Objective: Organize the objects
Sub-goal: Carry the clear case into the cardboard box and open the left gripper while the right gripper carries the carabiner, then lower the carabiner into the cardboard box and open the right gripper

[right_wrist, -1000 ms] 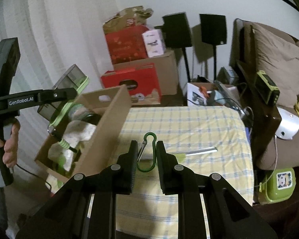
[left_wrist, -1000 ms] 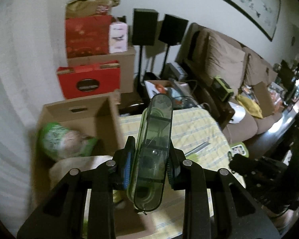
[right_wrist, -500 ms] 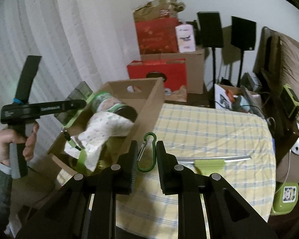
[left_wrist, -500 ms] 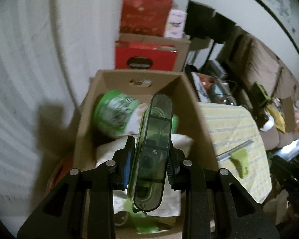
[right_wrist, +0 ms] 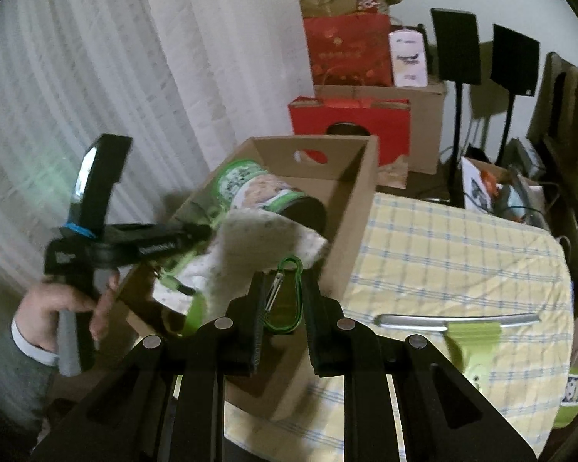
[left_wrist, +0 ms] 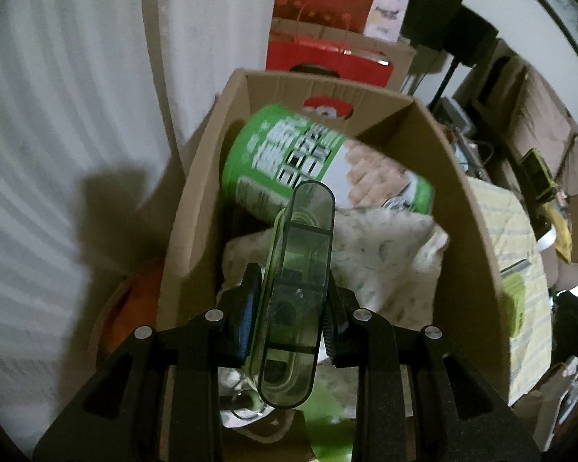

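My left gripper (left_wrist: 287,323) is shut on a translucent green case (left_wrist: 294,300), held over the open cardboard box (left_wrist: 470,231). Inside the box lie a green can (left_wrist: 289,158) on its side and a white patterned cloth (left_wrist: 381,246). From the right wrist view the left gripper (right_wrist: 189,233) reaches into the box (right_wrist: 350,208) from its left, gripped by a hand (right_wrist: 54,308). My right gripper (right_wrist: 283,304) is shut on a green carabiner (right_wrist: 289,296), near the box's front right corner. The can (right_wrist: 250,188) and cloth (right_wrist: 266,238) show beyond it.
A yellow checked tablecloth (right_wrist: 443,254) covers the table right of the box, with a silver and green tool (right_wrist: 470,323) lying on it. Red bags and cartons (right_wrist: 350,107) stack behind, speakers (right_wrist: 458,46) on stands beside them. White curtains (right_wrist: 77,77) hang left.
The left gripper swung left from over the table and dropped down over the box with the case. The right gripper carried the carabiner left toward the box.
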